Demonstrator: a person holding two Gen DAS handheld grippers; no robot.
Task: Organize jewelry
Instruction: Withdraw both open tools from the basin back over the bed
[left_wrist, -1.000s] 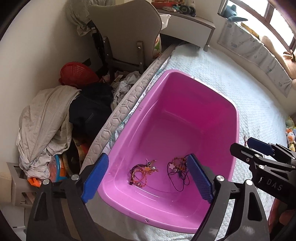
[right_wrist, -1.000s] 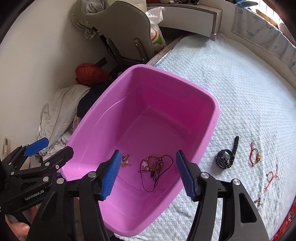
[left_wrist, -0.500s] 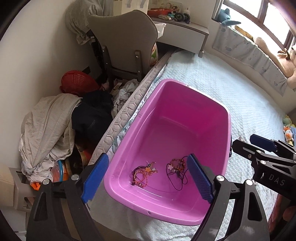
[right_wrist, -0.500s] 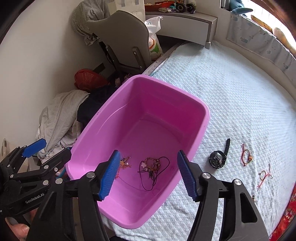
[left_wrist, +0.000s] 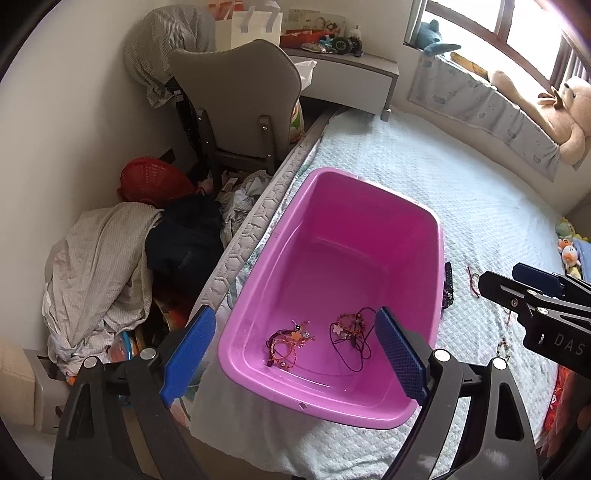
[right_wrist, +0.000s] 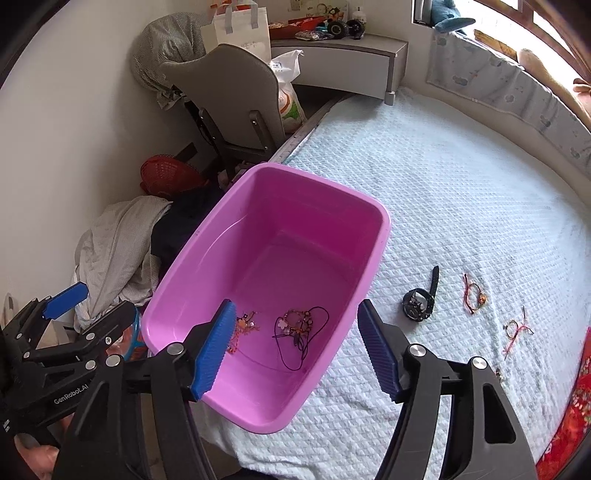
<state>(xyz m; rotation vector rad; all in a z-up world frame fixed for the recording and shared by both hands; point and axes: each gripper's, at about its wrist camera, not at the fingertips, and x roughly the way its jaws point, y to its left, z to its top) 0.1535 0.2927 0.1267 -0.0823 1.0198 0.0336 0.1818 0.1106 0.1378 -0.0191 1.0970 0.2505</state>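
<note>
Glossy pink plastic tub (right_wrist: 373, 236), rectangular w/ rounded corners, on quilted bed (right_wrist: 461, 192). Inside: beaded bracelets (left_wrist: 291, 341) & corded necklace (right_wrist: 301, 328). Right of tub: black watch (right_wrist: 419, 302), red string bracelets (right_wrist: 474, 293). Left tool (left_wrist: 291, 360) wide open, empty; right tool (right_wrist: 297, 352) opening, empty.

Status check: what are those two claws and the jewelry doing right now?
Left gripper open, empty. Right gripper opening, empty. Two tangles in pink tub; watch waits on bed. Nothing blocking.
</note>
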